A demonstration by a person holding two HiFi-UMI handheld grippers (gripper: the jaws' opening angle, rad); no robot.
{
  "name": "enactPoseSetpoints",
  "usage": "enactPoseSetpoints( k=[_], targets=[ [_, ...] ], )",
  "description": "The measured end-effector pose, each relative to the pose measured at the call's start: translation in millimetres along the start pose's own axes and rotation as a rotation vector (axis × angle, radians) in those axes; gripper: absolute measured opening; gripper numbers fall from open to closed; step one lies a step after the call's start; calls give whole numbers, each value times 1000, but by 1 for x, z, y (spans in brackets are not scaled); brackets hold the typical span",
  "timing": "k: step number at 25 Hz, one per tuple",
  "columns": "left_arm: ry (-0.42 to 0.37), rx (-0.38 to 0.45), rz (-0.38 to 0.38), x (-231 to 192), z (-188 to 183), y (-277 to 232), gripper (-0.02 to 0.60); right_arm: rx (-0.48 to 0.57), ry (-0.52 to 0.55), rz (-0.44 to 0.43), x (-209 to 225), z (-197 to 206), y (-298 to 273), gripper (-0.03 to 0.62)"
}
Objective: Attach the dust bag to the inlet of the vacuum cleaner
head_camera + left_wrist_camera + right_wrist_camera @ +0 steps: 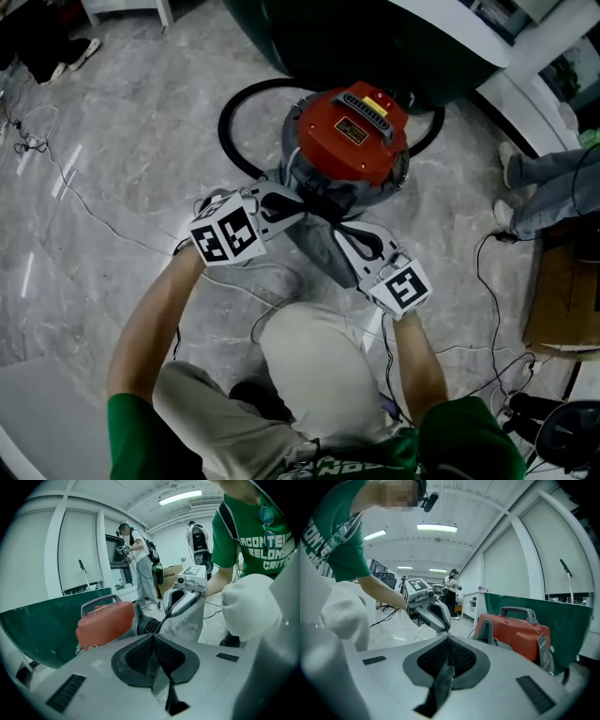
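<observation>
Grip: left tongs (302,209) and right tongs (339,232) clamp dust bag (314,249) | vacuum cleaner (352,141) just behind (hose (222,127) loops round it)

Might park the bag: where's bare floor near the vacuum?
Bare floor lies left of the vacuum cleaner, between its hose loop and the thin cable. Crowded on the right: cables, a bystander's legs, a cardboard box. The dust bag blocks its front.

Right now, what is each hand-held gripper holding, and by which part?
Left hand-held gripper and right hand-held gripper each pinch the grey dust bag by its upper edge.
</observation>
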State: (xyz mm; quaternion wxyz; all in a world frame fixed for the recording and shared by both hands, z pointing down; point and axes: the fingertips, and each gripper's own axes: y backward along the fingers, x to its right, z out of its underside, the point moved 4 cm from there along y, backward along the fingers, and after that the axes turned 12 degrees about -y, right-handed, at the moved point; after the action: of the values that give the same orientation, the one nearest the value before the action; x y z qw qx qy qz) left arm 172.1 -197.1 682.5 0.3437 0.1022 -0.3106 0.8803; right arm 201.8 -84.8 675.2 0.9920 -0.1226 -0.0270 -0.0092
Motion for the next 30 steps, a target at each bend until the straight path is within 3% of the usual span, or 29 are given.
enactPoseSetpoints(
  k=[21, 30],
  targets=[
    [-7, 2, 68, -9, 4, -10, 17, -24, -61, 15, 4, 1, 2, 14],
    [4, 15, 42, -16, -1, -8, 19, -32, -75, -16, 10, -3, -2, 15]
  ],
)
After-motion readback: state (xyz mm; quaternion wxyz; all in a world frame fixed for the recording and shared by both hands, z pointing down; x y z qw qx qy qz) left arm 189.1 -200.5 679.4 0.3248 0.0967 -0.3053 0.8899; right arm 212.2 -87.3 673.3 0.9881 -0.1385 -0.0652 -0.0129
